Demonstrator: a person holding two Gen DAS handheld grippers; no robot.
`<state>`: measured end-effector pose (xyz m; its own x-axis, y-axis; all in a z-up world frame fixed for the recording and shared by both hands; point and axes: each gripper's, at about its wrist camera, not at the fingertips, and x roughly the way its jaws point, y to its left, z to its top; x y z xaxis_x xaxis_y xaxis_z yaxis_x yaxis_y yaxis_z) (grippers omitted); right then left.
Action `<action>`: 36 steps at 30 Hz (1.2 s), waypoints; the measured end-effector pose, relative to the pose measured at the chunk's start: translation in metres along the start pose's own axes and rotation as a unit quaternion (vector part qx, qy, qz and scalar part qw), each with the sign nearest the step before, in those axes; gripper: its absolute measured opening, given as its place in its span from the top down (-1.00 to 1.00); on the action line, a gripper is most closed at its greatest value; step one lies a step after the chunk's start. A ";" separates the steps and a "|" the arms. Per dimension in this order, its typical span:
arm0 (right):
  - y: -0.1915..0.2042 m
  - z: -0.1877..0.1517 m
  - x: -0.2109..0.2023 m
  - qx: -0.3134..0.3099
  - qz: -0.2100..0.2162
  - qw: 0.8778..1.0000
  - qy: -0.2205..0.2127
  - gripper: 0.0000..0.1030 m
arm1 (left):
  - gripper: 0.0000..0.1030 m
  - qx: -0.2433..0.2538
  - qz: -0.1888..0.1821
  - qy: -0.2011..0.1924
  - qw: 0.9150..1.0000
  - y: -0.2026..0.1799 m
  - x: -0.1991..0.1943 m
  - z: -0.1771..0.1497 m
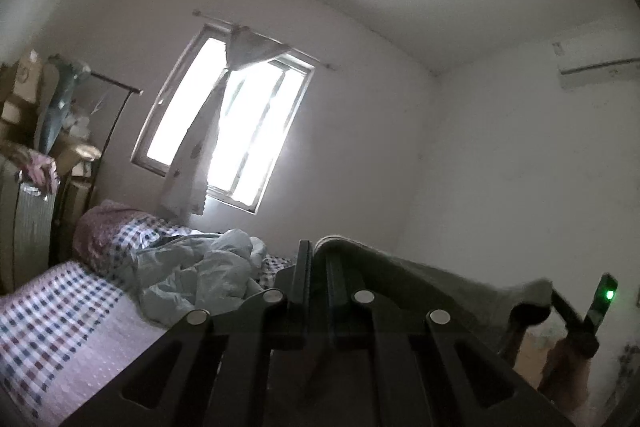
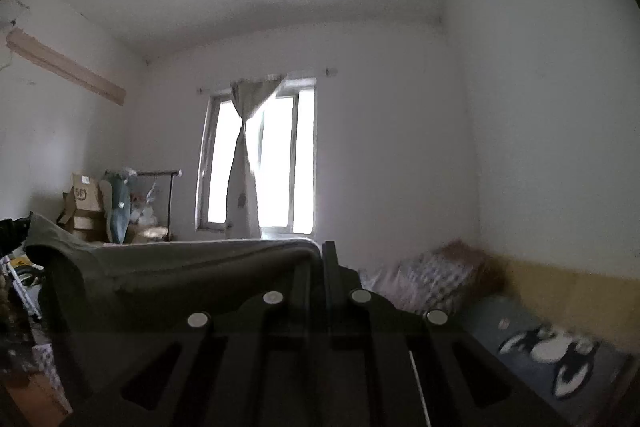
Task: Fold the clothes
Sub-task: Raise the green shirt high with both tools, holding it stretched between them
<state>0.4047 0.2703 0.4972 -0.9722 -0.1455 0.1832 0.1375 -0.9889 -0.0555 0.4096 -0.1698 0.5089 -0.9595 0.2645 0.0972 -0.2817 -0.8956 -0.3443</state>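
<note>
The step in hand looks like the lift-and-spread — a grey-green garment (image 1: pixel 432 279) is held up in the air by its top edge, stretched between the two tools, ahead of being laid flat for the first fold.

Starting at the left: the left tool (image 1: pixel 316 259) is clenched, its two dark fingers drawn together with almost no gap, and one end of the garment's edge is pinched between them. From that tool the cloth runs off to its right in a gently sagging band and ends at the other tool, seen there by its green light. Below and to the left of the left tool lies the bed (image 1: pixel 60 311) with its checked cover, and on it, just ahead of the fingers, a crumpled pale-blue heap of cloth (image 1: pixel 200 267).

Further right: the right tool (image 2: pixel 320 259) is likewise clenched, grasping the other end of the same edge. In its own view the garment reaches away to its left, taut along the top and hanging below. Beyond both tools is the window (image 2: pixel 260 163) with its knotted curtain.

What the next move seems to call for is keeping both grips firm and the top edge level while the garment is carried over a bare part of the bed — clear of the blue heap — and lowered so that it lands flat, without bunching.
</note>
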 end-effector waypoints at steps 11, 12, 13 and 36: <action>-0.008 0.029 -0.051 -0.006 -0.016 0.999 -0.035 0.93 | 0.91 0.003 -0.005 -0.001 1.000 -0.029 -0.029 0.007; -0.008 0.027 -0.053 -0.005 -0.017 0.999 -0.035 0.93 | 0.91 0.001 -0.006 0.001 1.000 -0.030 -0.031 0.007; -0.009 0.026 -0.054 -0.005 -0.017 0.999 -0.035 0.93 | 0.91 -0.001 -0.006 0.004 1.000 -0.032 -0.033 0.007; -0.010 0.029 -0.083 -0.010 0.012 0.999 -0.048 0.93 | 0.91 0.057 0.022 -0.053 0.997 -0.063 -0.094 0.027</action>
<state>0.4897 0.2910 0.5113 -0.9459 -0.1718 0.2753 0.1556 -0.9846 -0.0798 0.5178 -0.1476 0.5463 -0.9641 0.1909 0.1846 -0.2329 -0.9417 -0.2428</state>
